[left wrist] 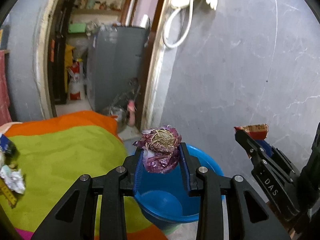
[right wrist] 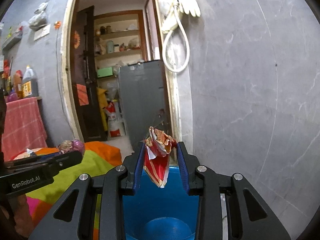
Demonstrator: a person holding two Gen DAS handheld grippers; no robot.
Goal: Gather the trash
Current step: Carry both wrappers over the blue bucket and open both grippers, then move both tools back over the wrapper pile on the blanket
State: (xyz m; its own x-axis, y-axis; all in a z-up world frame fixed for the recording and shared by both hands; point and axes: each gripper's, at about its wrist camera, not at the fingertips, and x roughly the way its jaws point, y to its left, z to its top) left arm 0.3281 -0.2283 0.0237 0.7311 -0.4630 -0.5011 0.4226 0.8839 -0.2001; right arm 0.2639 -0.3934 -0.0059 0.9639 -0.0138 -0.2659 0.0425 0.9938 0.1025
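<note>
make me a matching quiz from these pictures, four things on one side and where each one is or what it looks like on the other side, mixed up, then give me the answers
Things:
1. purple wrapper
2. red wrapper
3. blue bucket
4. white glove

Descriptions:
A. hanging high on the grey wall beside the doorway
B. held in the right gripper
C. standing open below both grippers
D. held in the left gripper

Pairs: 1-D, 2-B, 3-C, 4-A
</note>
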